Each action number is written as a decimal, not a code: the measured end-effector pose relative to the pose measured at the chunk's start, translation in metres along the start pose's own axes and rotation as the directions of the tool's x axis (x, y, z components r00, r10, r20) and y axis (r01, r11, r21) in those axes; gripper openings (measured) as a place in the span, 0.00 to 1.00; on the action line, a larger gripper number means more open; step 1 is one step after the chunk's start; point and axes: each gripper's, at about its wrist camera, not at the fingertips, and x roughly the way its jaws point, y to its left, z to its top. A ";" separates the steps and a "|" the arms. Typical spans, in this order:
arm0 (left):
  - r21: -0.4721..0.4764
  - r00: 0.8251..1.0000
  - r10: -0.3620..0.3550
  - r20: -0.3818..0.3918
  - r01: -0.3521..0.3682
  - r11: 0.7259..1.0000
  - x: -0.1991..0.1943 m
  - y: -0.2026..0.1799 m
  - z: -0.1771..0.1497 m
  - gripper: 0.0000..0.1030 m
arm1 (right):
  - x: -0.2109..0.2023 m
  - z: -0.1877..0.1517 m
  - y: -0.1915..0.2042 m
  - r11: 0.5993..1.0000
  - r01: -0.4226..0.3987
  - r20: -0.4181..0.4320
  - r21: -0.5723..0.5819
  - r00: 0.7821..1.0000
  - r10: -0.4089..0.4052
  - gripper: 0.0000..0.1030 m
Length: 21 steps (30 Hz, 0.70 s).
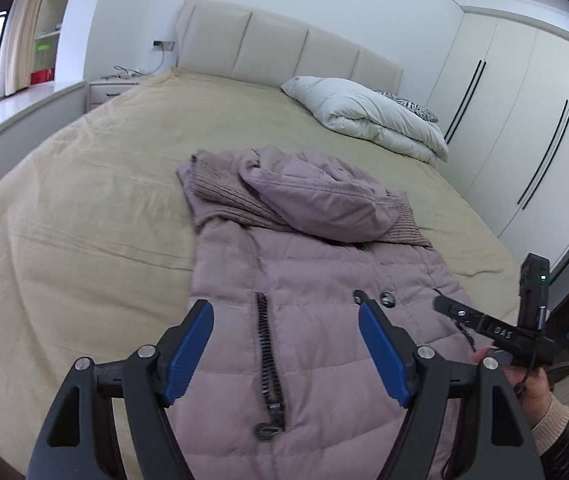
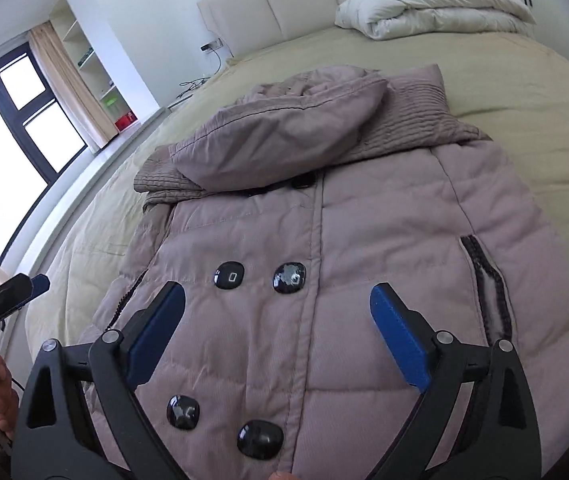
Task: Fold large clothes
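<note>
Jacket [image 2: 324, 240] flat beneath both spread jaws

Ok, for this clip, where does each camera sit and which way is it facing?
Left wrist: rides the left hand-held gripper, jaws open, low over the coat's pocket-zip side, facing the headboard; the right hand-held gripper and the hand holding it show at right.
Right wrist: rides the right hand-held gripper, jaws open, above the coat's buttons, facing the headboard; the left hand-held gripper's tip and fingers show at left.
Shared: coat, bed, folded duvet, headboard.
</note>
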 end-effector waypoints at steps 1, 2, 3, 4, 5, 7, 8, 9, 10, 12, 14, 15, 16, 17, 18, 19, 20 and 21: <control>0.005 1.000 0.027 0.000 -0.027 1.000 -0.009 0.008 0.000 0.75 | -0.007 0.000 -0.005 1.000 0.007 -0.001 0.012 1.000 -0.007 0.92; 0.007 0.999 0.042 -0.015 -0.042 0.999 -0.016 0.015 -0.001 0.75 | -0.015 -0.001 -0.010 1.000 0.020 -0.005 0.021 1.000 -0.020 0.92; 0.005 0.998 0.048 -0.036 -0.048 0.999 -0.022 0.022 -0.005 0.75 | -0.022 0.001 -0.016 0.999 0.031 -0.013 0.028 0.999 -0.031 0.92; 0.002 0.997 0.049 -0.060 -0.049 0.999 -0.027 0.027 -0.011 0.75 | -0.031 0.000 -0.023 0.998 0.045 -0.021 0.036 0.999 -0.044 0.92; -0.003 0.995 0.044 -0.085 -0.044 0.999 -0.029 0.031 -0.018 0.75 | -0.040 0.001 -0.030 0.998 0.059 -0.025 0.039 0.998 -0.058 0.92; -0.042 0.986 0.010 -0.166 -0.017 0.999 -0.029 0.038 -0.043 0.75 | -0.062 0.000 -0.043 0.995 0.088 -0.025 0.037 0.996 -0.087 0.92; -0.068 0.978 -0.011 -0.207 -0.003 0.998 -0.028 0.041 -0.057 0.75 | -0.074 -0.003 -0.050 0.994 0.102 -0.023 0.036 0.995 -0.101 0.92; -0.082 0.968 -0.027 -0.248 0.007 0.997 -0.027 0.041 -0.072 0.75 | -0.085 -0.005 -0.058 0.992 0.118 -0.023 0.040 0.993 -0.117 0.92; -0.080 0.958 -0.022 -0.287 -0.001 0.997 -0.024 0.041 -0.088 0.75 | -0.096 -0.006 -0.068 0.990 0.130 -0.028 0.049 0.991 -0.129 0.92; -0.085 0.946 0.000 -0.323 -0.029 0.996 -0.022 0.043 -0.107 0.75 | -0.118 -0.014 -0.089 0.985 0.151 -0.042 0.082 0.988 -0.148 0.92; -0.145 0.934 -0.035 -0.354 -0.017 0.989 -0.021 0.047 -0.122 0.75 | -0.136 -0.024 -0.109 0.975 0.191 -0.056 0.114 0.981 -0.186 0.92; -0.164 0.929 -0.049 -0.367 -0.013 0.986 -0.020 0.048 -0.127 0.75 | -0.145 -0.030 -0.119 0.969 0.209 -0.062 0.128 0.977 -0.203 0.92; -0.169 0.919 -0.062 -0.389 -0.005 0.986 -0.017 0.046 -0.132 0.75 | -0.152 -0.036 -0.127 0.965 0.220 -0.067 0.144 0.975 -0.213 0.92; -0.165 0.908 -0.074 -0.412 0.006 0.986 -0.014 0.044 -0.137 0.75 | -0.158 -0.042 -0.134 0.962 0.224 -0.073 0.157 0.974 -0.215 0.92; -0.151 0.897 -0.074 -0.436 0.008 0.989 -0.010 0.040 -0.142 0.75 | -0.162 -0.049 -0.141 0.960 0.222 -0.079 0.170 0.974 -0.211 0.92; -0.134 0.892 -0.063 -0.448 0.003 0.991 -0.008 0.038 -0.145 0.75 | -0.165 -0.055 -0.147 0.958 0.220 -0.092 0.184 0.974 -0.206 0.92; -0.126 0.888 -0.061 -0.455 0.004 0.992 -0.006 0.036 -0.145 0.75 | -0.168 -0.061 -0.152 0.955 0.223 -0.105 0.194 0.973 -0.206 0.92; -0.126 0.886 -0.057 -0.460 -0.002 0.992 -0.005 0.036 -0.146 0.75 | -0.169 -0.066 -0.155 0.953 0.223 -0.117 0.203 0.972 -0.203 0.92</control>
